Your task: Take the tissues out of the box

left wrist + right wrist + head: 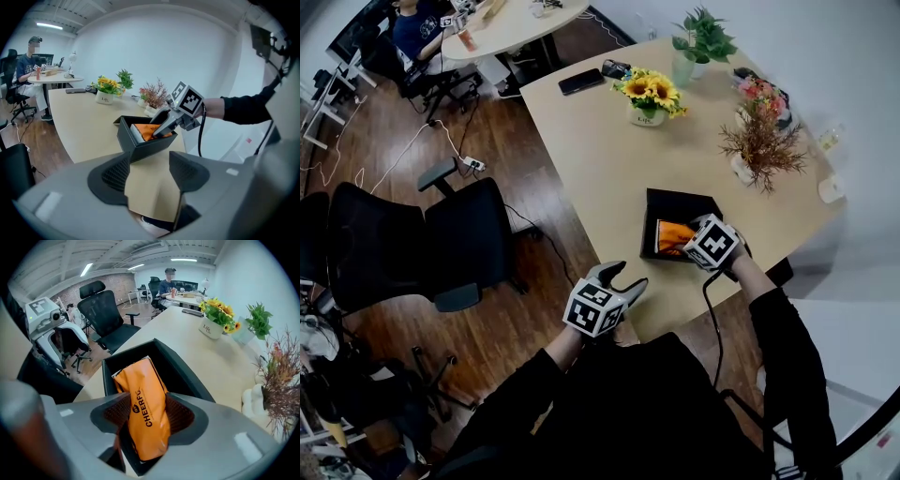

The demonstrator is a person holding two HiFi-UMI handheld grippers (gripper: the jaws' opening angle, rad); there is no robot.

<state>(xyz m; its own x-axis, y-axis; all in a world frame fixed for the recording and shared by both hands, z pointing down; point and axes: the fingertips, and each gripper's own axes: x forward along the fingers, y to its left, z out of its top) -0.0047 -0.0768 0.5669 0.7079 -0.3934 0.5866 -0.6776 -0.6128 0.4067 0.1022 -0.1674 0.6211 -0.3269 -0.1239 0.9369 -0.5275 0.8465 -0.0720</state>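
Right gripper (146,417) jaws clamp the orange plastic tissue pack (140,394) inside the black rectangular box (190,378); only its own view shows this grip; left gripper (149,174) hangs near-left of the box, jaws apart, empty.

Orange tissue pack (143,411): black print "CHEERFU" runs lengthwise along its face, and the end of the word can't be seen. A small round logo and a fine line of print sit beside it, both too small to read. White flower pot (209,328) with sunflowers on the table (220,362): "Life" in dark letters, smaller line underneath unreadable.
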